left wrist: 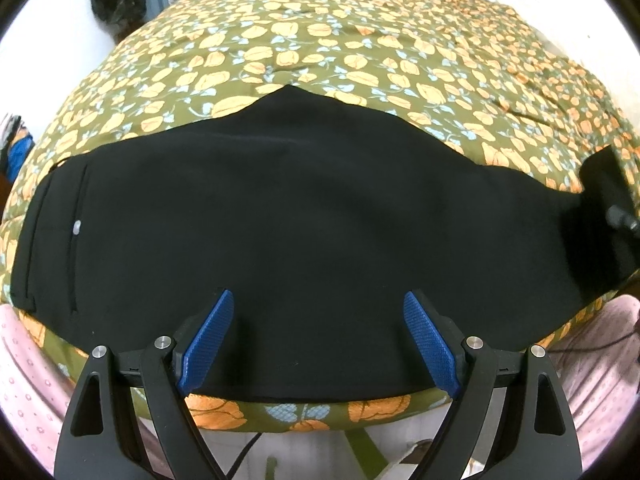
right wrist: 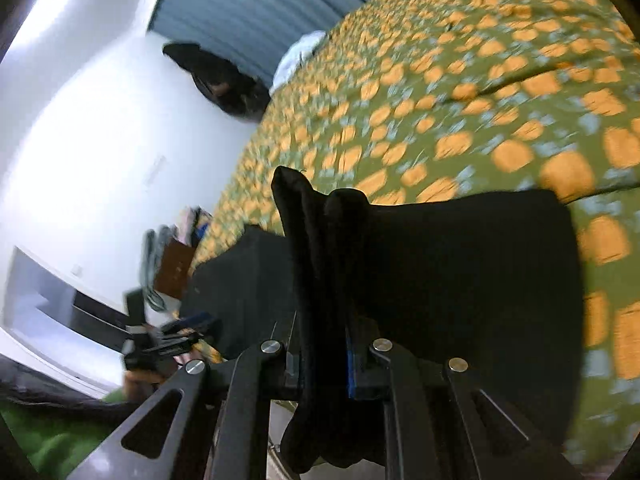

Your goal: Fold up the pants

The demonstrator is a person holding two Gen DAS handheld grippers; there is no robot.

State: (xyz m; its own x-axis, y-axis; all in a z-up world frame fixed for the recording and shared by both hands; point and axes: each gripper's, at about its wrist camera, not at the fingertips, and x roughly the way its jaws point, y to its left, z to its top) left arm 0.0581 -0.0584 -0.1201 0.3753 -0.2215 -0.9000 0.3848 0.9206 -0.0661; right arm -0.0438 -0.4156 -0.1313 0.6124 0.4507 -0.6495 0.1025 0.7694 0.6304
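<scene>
- The black pants are lying flat across the bed, which is wearing a green cover with orange flowers.
- The left claw is hanging over the near edge of the pants with its blue pads spread wide, holding nothing.
- The right claw is squeezing a bunched end of the pants, lifting that part up off the bed.
- The right view is looking blurry.
- A white wall is standing beside the bed.
</scene>
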